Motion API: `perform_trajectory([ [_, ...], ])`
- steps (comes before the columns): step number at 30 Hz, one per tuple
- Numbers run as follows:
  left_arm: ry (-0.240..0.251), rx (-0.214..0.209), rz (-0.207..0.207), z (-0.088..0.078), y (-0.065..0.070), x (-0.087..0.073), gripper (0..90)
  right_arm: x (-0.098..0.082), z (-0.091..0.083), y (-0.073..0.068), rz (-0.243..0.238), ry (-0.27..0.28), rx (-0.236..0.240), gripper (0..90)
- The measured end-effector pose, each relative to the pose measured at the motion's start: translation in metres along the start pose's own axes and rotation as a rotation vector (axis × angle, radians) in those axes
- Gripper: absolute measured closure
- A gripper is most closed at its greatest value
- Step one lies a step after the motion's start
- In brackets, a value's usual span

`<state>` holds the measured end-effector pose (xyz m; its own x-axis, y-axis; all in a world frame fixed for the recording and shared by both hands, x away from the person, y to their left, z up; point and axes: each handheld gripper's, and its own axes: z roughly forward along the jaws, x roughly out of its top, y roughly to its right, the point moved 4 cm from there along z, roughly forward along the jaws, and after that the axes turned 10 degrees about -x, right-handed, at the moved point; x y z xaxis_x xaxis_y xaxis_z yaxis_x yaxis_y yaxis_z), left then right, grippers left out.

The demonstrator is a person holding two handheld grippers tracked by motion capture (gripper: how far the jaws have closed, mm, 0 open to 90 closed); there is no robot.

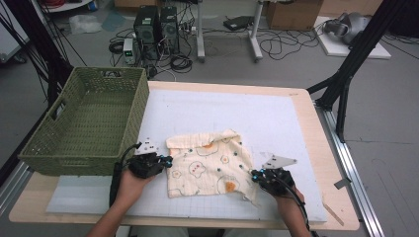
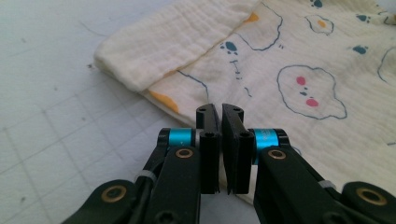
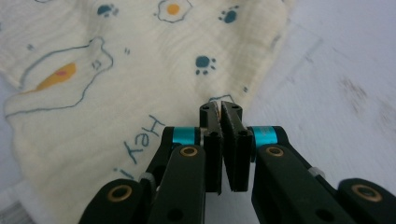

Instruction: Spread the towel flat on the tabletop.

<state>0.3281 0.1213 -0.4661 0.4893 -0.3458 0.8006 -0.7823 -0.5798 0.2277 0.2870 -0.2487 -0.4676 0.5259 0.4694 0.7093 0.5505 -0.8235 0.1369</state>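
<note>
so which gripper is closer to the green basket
Left. The left gripper is beside the green woven basket's near right corner, at the patterned cloth's left edge. The right gripper is at the cloth's right edge, the cloth lying between it and the basket.

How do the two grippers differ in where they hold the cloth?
The left gripper pinches the cream printed muslin cloth at its left edge, nearer the green woven basket; the right gripper pinches the cloth's lower right edge, nearer the person. Both are shut on the cloth.
</note>
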Motion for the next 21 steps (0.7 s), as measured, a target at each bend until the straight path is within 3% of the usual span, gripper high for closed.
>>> perform_trajectory([
  [8, -0.047, -0.059, 0.036, 0.01, 0.019, -0.003, 84.1, -0.029, -0.032, 0.0, 0.0, -0.031, 0.002, 86.2],
  [10, -0.044, -0.046, 0.027, 0.011, 0.017, -0.003, 77.8, -0.029, -0.034, 0.001, 0.013, -0.011, -0.008, 80.1],
  [12, -0.016, -0.022, 0.006, 0.009, 0.012, 0.001, 59.6, -0.026, -0.035, 0.005, 0.024, 0.021, -0.022, 68.2],
  [13, 0.002, -0.018, 0.01, 0.007, 0.009, 0.003, 56.3, -0.024, -0.036, 0.007, 0.03, 0.047, -0.03, 63.3],
  [16, 0.038, 0.002, 0.039, 0.003, 0.002, 0.012, 52.2, -0.018, -0.037, 0.009, 0.008, 0.093, -0.037, 52.3],
  [19, 0.075, 0.022, 0.066, 0.004, -0.005, 0.021, 51.4, -0.014, -0.034, 0.01, -0.001, 0.119, -0.038, 49.9],
  [21, 0.071, 0.032, 0.092, 0.008, -0.009, 0.026, 51.1, -0.01, -0.031, 0.009, 0.002, 0.123, -0.041, 48.1],
])
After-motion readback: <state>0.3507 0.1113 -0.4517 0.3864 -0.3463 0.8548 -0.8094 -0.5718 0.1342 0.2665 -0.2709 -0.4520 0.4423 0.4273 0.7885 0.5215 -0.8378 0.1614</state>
